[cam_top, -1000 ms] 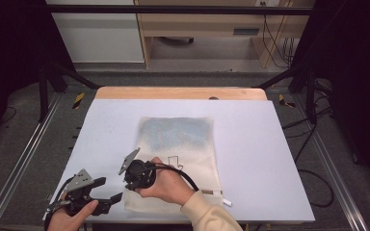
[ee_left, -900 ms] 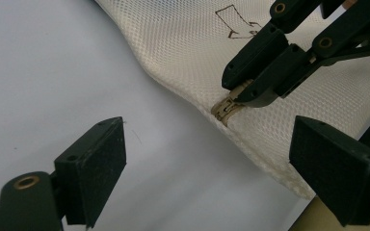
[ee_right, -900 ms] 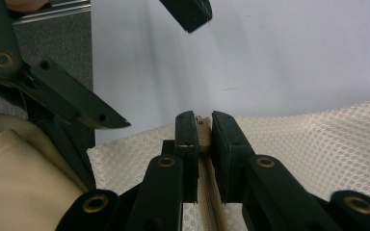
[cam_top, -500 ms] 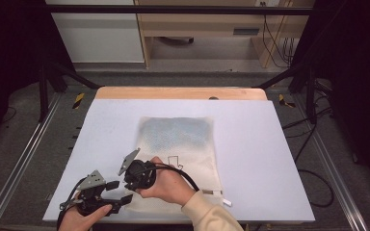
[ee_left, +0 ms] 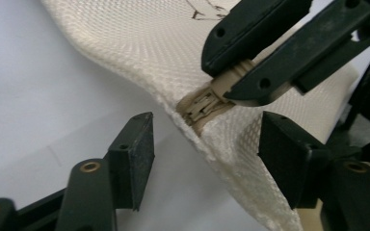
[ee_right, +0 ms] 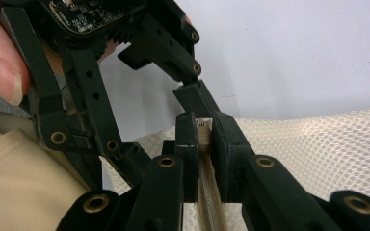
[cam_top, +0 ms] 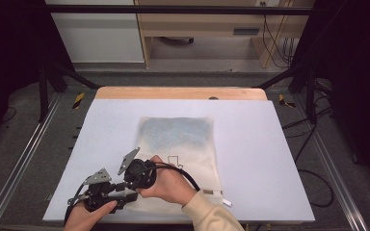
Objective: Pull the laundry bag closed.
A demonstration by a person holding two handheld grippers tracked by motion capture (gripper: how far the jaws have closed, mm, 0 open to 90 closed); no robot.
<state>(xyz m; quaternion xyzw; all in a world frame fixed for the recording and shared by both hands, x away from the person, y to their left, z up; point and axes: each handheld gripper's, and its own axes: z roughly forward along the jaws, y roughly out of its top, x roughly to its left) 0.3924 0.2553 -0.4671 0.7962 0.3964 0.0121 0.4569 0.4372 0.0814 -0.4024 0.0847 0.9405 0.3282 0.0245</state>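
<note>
A cream mesh zip bag point(cam_top: 183, 139) lies flat on the white table point(cam_top: 270, 144). My right gripper point(ee_right: 204, 132) is shut on the beige zipper pull point(ee_right: 203, 125) at the bag's near left corner, and the zipper tape point(ee_right: 207, 192) runs back between its jaws. In the left gripper view the same grip point(ee_left: 229, 79) holds the pull point(ee_left: 207, 101) just above that corner. My left gripper point(ee_left: 212, 154) stands astride the bag's corner point(ee_left: 231, 139). Its jaws have just been closing, but a gap remains on each side of the mesh. From above, both grippers point(cam_top: 125, 190) crowd together at the table's near left.
A small white tag point(cam_top: 226, 202) lies by the bag's near right corner. A wooden strip point(cam_top: 183, 92) borders the table's far edge. Metal rails point(cam_top: 24, 159) run along both sides. The right gripper's black cable point(cam_top: 192, 180) loops over the bag.
My left gripper has moved right and down to the bag's near left corner, and its jaws have narrowed around it. The right gripper has stayed still on the zipper pull.
</note>
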